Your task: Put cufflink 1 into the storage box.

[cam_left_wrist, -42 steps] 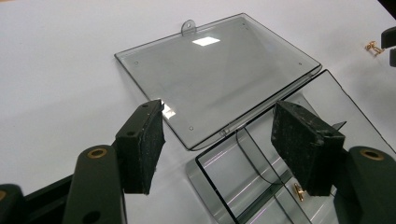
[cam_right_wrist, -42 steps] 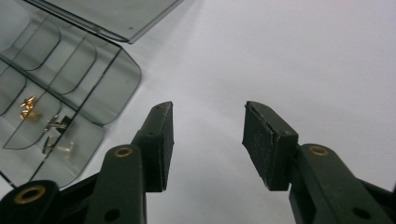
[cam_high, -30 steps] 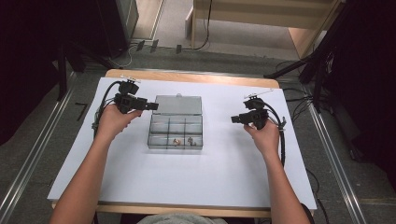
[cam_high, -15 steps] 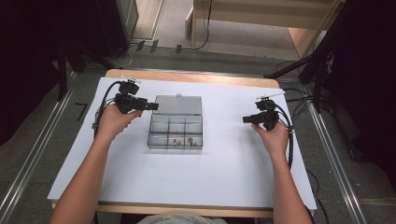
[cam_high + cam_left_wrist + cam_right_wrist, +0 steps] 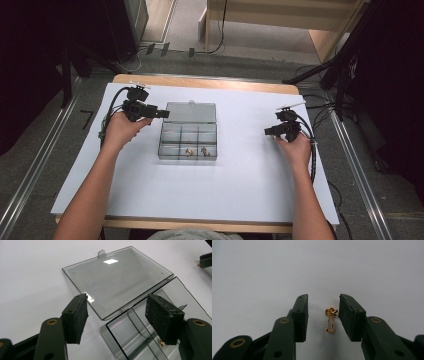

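A clear plastic compartment box (image 5: 188, 142) lies open mid-table, its lid (image 5: 191, 112) flat behind it. Two front compartments hold small gold pieces (image 5: 190, 151). My left gripper (image 5: 165, 114) hovers open by the box's far left corner; in the left gripper view its pads (image 5: 75, 317) straddle the hinge between lid (image 5: 117, 275) and box (image 5: 140, 330), gripping nothing. My right gripper (image 5: 267, 132) sits low over the white sheet to the right. A gold earring (image 5: 330, 319) lies between its jaws (image 5: 323, 315), which have just been closing; the earring sits beside the right pad (image 5: 348, 315), unclamped.
A white sheet (image 5: 240, 190) covers the wooden table (image 5: 200, 82). Cables trail from both grippers off the table's sides. The right gripper's tip (image 5: 206, 260) shows at the far top right of the left gripper view. Metal rails run along the floor on both sides.
My right hand has shifted to the right, away from the box, and dropped closer to the sheet. The left hand and the box have stayed put.
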The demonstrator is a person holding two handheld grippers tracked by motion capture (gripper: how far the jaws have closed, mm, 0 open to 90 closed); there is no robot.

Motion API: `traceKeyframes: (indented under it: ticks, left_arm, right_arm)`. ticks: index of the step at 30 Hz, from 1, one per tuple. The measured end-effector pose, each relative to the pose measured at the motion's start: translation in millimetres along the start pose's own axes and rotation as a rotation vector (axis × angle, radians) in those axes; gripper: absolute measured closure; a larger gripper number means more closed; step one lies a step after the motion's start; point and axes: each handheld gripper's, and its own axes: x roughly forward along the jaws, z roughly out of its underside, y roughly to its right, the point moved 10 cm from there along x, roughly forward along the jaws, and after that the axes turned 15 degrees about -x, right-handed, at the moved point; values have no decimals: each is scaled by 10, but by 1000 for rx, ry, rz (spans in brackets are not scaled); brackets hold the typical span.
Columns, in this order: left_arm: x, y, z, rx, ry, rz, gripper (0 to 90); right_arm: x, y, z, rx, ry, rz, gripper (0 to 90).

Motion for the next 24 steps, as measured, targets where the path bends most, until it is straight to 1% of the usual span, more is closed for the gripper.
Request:
traceKeyframes:
  ticks: [3,5,6,8,9,11,14,17,18,24]
  left_arm:
    - [5,8,4,-1,-2,2,356]
    - [8,7,5,-1,-2,1,356]
    - [10,5,6,1,-4,0,356]
    - [10,4,9,2,-6,-1,356]
    - [9,5,9,3,-6,0,356]
    - [6,10,4,-2,-1,2,356]
    - [0,5,3,0,-2,2,356]
    - [-3,0,0,0,0,1,356]
    - [-4,1,0,0,0,1,356]
    - [-5,9,1,3,0,4,356]
  right_arm:
    - [45,-4,26,-3,-21,8,647]
    - [47,-1,24,-16,-20,18,662]
    - [46,2,29,-19,-26,30,697]
    - [49,16,34,-49,-33,59,757]
    - [48,22,37,-55,-39,77,783]
    - [48,23,33,-35,-43,78,793]
    - [45,24,29,-35,-50,86,798]
    - [21,-8,-3,-24,-36,67,799]
    - [5,-19,-19,-25,-30,68,799]
    - [-83,-140,-113,-38,4,41,799]
